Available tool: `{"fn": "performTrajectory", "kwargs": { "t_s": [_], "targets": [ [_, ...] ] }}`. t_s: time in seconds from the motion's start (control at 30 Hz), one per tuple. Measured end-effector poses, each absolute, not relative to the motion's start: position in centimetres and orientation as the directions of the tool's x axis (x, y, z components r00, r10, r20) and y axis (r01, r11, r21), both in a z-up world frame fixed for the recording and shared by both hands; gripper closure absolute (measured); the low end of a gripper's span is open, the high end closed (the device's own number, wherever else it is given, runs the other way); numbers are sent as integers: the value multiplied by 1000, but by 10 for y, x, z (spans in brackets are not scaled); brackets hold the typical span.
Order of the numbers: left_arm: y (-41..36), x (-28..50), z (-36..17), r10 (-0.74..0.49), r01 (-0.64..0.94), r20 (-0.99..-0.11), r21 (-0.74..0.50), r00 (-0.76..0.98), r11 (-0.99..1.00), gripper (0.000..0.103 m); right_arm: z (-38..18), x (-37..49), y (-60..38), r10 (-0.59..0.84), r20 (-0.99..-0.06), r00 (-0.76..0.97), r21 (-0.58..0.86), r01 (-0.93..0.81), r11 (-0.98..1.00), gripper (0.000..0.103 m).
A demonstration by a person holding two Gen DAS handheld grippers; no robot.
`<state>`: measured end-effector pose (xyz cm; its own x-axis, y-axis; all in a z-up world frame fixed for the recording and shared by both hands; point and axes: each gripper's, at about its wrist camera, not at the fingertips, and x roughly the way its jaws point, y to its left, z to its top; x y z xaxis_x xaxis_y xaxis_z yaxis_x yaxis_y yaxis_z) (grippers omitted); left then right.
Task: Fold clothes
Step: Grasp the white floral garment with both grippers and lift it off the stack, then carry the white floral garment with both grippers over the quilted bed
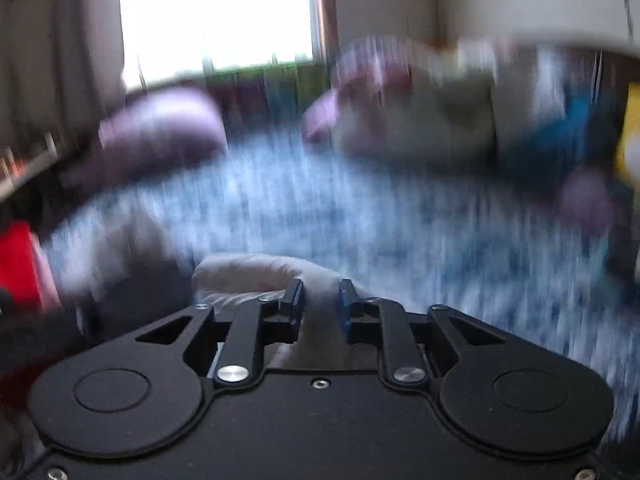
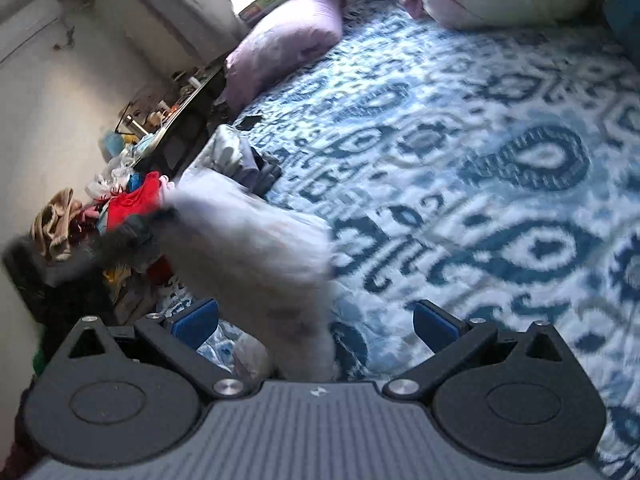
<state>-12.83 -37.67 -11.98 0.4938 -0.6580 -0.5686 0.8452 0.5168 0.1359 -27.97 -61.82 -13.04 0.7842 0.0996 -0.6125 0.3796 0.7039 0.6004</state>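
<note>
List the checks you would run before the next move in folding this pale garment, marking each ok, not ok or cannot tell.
1. Right gripper open: ok, jaws wide.
2. Pale garment between its jaws: ok, pads not touching it.
3. Left gripper gripping the garment: cannot tell; cloth sits in its narrow gap.
4. Garment flat on the bedspread: not ok, raised and bunched.
5. Left wrist view sharp: not ok, blurred.

a home bedroom: patterned blue bedspread [image 2: 480, 128], lilac pillow [image 2: 284, 36], curtained window [image 1: 216, 12] (clothes heaped bedside [image 2: 120, 208]).
</note>
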Motion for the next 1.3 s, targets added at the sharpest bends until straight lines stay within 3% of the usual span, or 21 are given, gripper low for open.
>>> {"fn": "performTrajectory", "kwargs": {
  "t_s": [0.07, 0.13, 0.17, 0.3, 0.37, 0.53, 0.73, 1.0, 1.3],
  "targets": [
    [-373, -129, -144, -596, 843, -644, 152, 480, 516, 73, -147, -285, -615, 116, -620, 776, 610, 384, 693, 0],
    [-353, -126, -157, -583, 830, -664, 104, 468, 548, 70, -163, -287, -609, 134, -628, 767, 620, 389, 681, 0],
    [-345, -123, -160, -581, 819, -668, 76, 465, 569, 63, -171, -285, -605, 140, -627, 767, 628, 390, 673, 0],
    [-301, -124, -152, -597, 787, -652, -2, 467, 618, 53, -195, -279, -589, 159, -603, 782, 674, 394, 625, 0],
    [-282, -132, -143, -610, 776, -639, -31, 468, 629, 41, -207, -273, -581, 165, -581, 797, 705, 392, 590, 0],
    [-245, -152, -122, -653, 763, -613, -122, 445, 635, 20, -222, -272, -561, 158, -522, 838, 772, 385, 506, 0],
    [-241, -173, -121, -666, 775, -642, -173, 379, 608, 13, -218, -283, -532, 149, -502, 852, 771, 363, 523, 0],
    [-259, -187, -137, -664, 810, -675, -167, 322, 562, 13, -194, -307, -505, 79, -564, 822, 663, 394, 636, 0],
    [-292, -169, -149, -655, 816, -700, -183, 283, 549, 12, -184, -302, -519, 24, -550, 835, 649, 410, 640, 0]
  ]
}}
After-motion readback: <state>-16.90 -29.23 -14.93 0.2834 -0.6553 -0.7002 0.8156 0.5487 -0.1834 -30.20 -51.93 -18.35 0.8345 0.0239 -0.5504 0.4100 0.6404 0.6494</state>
